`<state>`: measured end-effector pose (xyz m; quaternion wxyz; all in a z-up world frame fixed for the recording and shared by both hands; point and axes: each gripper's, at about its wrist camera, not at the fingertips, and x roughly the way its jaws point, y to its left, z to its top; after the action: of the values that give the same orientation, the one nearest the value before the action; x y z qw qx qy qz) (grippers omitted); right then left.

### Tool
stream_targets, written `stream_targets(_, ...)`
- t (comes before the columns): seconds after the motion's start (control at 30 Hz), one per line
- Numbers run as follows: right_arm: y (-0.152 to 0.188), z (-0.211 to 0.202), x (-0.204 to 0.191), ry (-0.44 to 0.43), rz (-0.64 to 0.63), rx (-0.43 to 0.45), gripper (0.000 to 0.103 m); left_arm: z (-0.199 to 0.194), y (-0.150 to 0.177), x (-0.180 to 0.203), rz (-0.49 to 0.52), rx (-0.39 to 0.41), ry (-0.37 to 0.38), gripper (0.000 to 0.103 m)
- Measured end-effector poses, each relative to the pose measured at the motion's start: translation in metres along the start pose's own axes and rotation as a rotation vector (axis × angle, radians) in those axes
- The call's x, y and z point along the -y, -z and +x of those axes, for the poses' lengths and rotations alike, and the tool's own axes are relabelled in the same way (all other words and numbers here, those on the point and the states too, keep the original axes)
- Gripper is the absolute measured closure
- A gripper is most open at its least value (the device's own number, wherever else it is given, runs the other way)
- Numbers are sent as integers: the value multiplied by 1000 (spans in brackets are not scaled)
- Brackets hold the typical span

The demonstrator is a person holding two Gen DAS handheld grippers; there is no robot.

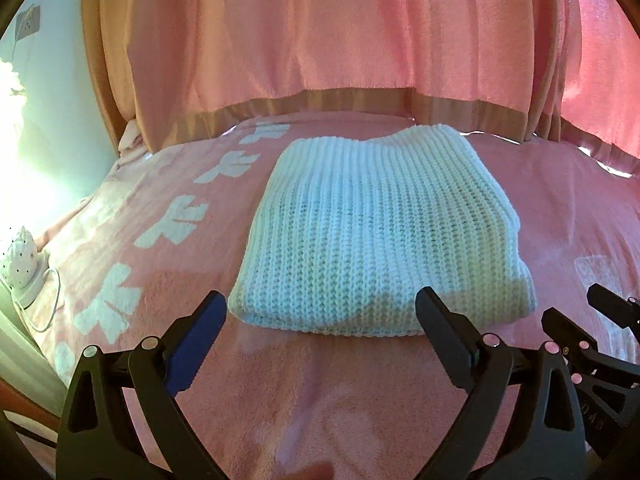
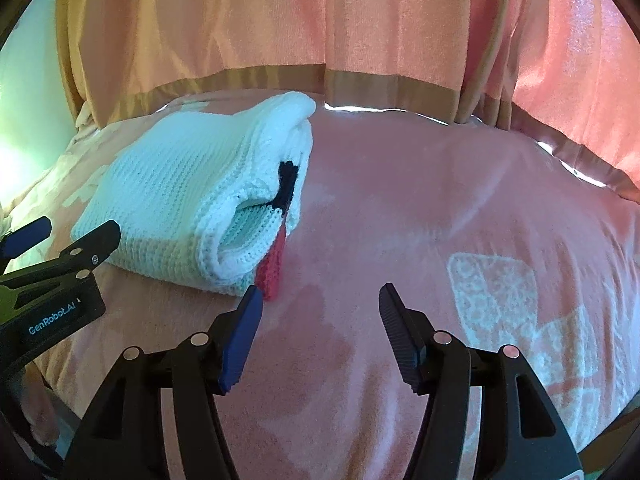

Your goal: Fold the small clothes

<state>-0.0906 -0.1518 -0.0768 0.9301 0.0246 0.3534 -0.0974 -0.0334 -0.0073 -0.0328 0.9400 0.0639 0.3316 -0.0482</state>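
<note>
Resting at twelve o'clock on the bed (image 1: 160, 360): white knit sweater (image 1: 372, 232), folded compactly. I am holding left hand-held gripper (image 1: 320, 316) and right hand-held gripper (image 2: 320, 300) wide open, empty, likely having finished.

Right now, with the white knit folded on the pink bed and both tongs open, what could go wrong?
1. A red and black knit piece sticks out of the white sweater at its open side; a snag from the right tongs could pull the fold apart.
2. The fold is thick and loose, so it may spring open on the soft pink blanket.
3. The left tongs sit close to the near edge and could nudge it.
</note>
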Motion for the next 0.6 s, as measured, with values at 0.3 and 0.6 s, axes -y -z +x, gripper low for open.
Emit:
stream_targets(0.3,0,4,-4,-9,8,-10,44,6,2,-3,-17,-24,7,10)
stream_targets(0.6,0,5,-4,-13,6,-10,44,7,3,0,-3,-29,24,10)
